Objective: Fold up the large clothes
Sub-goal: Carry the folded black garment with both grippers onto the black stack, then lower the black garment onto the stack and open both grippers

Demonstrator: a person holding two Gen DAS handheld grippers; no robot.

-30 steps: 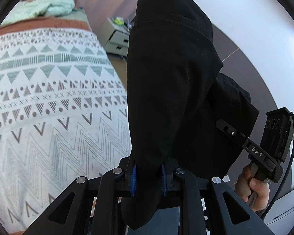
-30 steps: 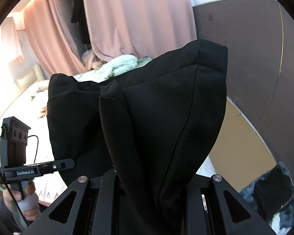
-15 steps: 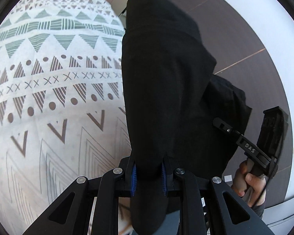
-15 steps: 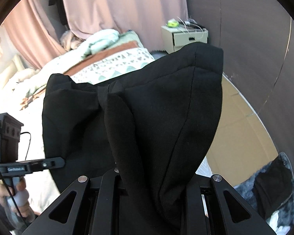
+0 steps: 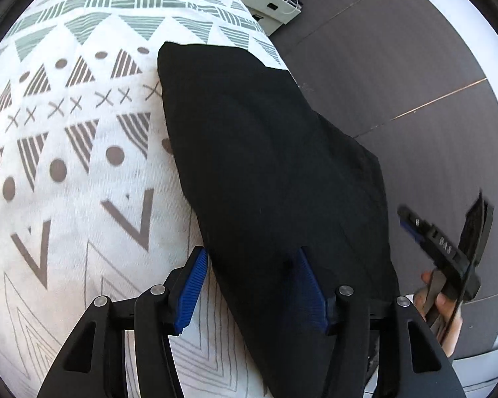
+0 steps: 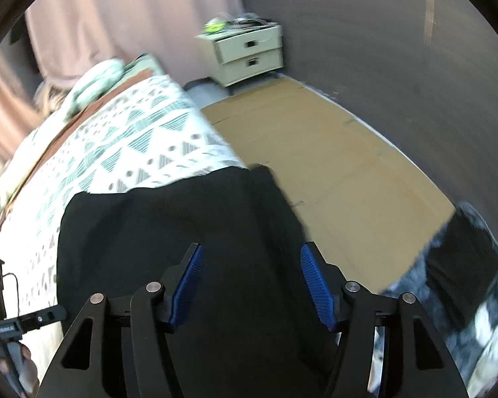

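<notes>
The black garment [image 5: 269,165] lay on the patterned bedspread [image 5: 69,165], its long axis running straight ahead of the left gripper [image 5: 254,285]. Both the left and right gripper [image 6: 250,285] were opening, cloth lying loose between unclamped jaws, both equally near.

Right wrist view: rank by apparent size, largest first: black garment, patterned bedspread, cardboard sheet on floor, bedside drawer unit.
1. black garment, though it lies closest to the camera, which inflates it
2-3. patterned bedspread and cardboard sheet: look alike in area, not ranked
4. bedside drawer unit, farthest away
</notes>
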